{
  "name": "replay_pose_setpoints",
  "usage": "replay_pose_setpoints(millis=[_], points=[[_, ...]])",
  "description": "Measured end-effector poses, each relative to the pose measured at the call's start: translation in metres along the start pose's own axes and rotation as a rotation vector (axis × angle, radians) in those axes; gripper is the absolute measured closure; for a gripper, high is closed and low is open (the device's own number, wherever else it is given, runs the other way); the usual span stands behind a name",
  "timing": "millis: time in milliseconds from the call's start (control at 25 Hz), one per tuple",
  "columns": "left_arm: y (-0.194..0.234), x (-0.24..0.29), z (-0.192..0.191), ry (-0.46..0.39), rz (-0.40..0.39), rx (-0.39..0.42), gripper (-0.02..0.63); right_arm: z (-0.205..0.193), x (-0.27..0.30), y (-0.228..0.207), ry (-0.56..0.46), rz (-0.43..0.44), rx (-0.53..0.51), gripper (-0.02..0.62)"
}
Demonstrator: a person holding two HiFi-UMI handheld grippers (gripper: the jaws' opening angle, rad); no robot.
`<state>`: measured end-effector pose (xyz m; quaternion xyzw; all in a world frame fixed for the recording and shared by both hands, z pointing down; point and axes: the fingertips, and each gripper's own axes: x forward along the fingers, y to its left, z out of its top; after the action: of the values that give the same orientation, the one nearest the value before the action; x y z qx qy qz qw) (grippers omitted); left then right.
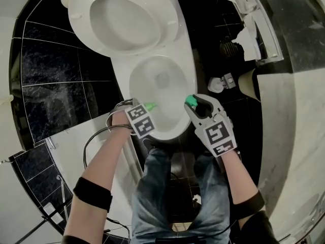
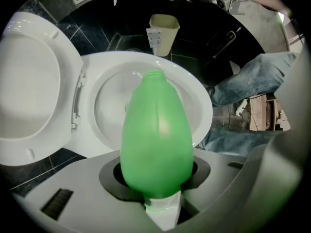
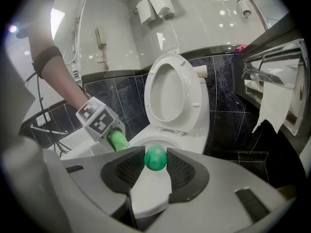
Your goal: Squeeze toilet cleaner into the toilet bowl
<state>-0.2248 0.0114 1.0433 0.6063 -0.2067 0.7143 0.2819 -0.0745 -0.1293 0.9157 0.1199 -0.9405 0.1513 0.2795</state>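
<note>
Clamped between the left gripper's (image 1: 143,107) jaws: pear-shaped green plastic cleaner bottle (image 2: 155,140), uncapped neck pointing over the near left rim of the white ceramic toilet bowl (image 1: 123,80). Pinched between the right gripper's (image 1: 199,105) jaws: small round green plastic cap (image 3: 155,158), at the bowl's near right rim. Bottle and cap apart, with the bowl opening between them. Standing raised at the far side: white toilet seat (image 1: 78,19).

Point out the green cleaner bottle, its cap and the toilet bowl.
green cleaner bottle (image 2: 155,140), left gripper view, middle of its body
cap (image 3: 155,158), right gripper view, its rounded end
toilet bowl (image 1: 147,80), head view, bare inner wall
</note>
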Motion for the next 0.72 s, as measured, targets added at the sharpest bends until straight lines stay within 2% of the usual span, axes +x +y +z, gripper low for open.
replay_pose_setpoints(millis=[280,720], points=[[-0.006,0.012,0.005,0.054,0.015,0.104,0.437,-0.007,-0.001,-0.010,0.004,-0.028,0.014,0.439],[-0.009,0.020,0.020,0.109,0.038,0.201,0.437,-0.018,-0.011,-0.021,0.004,-0.060,0.038,0.439]])
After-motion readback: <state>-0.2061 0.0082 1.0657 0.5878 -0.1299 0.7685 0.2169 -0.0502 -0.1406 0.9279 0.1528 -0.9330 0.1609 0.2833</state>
